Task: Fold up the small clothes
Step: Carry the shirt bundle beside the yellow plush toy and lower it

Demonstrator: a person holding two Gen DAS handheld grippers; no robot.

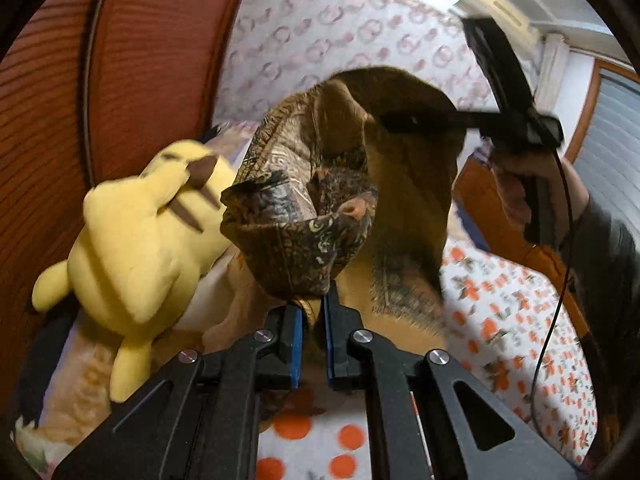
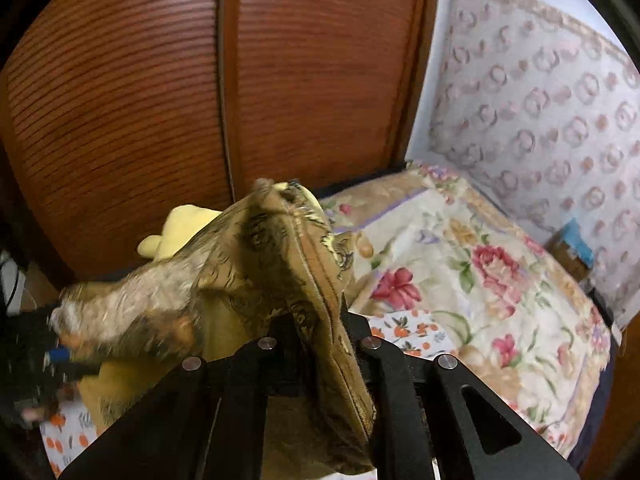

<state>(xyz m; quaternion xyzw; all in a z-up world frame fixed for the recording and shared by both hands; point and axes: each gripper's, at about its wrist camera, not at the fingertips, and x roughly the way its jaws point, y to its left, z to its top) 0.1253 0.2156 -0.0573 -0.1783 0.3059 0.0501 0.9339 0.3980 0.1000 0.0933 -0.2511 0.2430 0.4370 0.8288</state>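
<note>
A brown patterned garment (image 1: 304,216) hangs in the air between both grippers, bunched and creased. In the left wrist view my left gripper (image 1: 314,312) is shut on its lower edge, with cloth pinched between the blue pads (image 1: 297,332). My right gripper (image 1: 394,122) grips the far upper part of the cloth, held by a person's hand (image 1: 516,192). In the right wrist view the garment (image 2: 256,264) drapes over my right gripper (image 2: 320,316), shut on a seamed edge, and hides its fingertips. The left gripper (image 2: 60,356) is a dark blur at the left.
A yellow plush toy (image 1: 140,240) lies on the bed to the left, against ribbed wooden wardrobe doors (image 2: 120,100). A floral blanket (image 2: 480,280) covers the bed's far part, and an orange-flower sheet (image 1: 520,312) lies below. A patterned cover (image 1: 340,32) lines the wall.
</note>
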